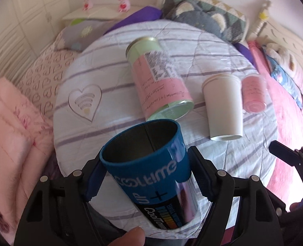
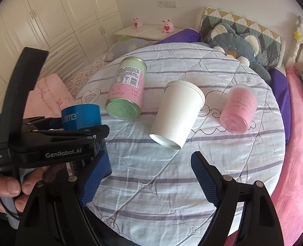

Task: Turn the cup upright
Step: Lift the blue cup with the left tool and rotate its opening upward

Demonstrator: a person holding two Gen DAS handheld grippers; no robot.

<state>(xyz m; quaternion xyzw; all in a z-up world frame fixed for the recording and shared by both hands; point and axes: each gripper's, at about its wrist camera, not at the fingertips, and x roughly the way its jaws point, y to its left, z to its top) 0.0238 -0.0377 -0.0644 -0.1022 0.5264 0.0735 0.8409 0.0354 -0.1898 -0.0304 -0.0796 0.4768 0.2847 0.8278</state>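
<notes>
Left tongs [image 1: 145, 176] over striped quilt [image 1: 110, 94]

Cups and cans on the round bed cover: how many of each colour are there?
Blue metal cup with open mouth, held in the left gripper: 1
Green and pink can lying on its side: 1
White paper cup, upside down: 1
Pink clear plastic cup, upside down: 1
Total: 4

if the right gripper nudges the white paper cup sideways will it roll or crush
The white paper cup lies on its side, so it would likely roll, curving because it tapers. Thin paper walls probably dent under a firm squeeze. The soft quilt may damp rolling.
</notes>
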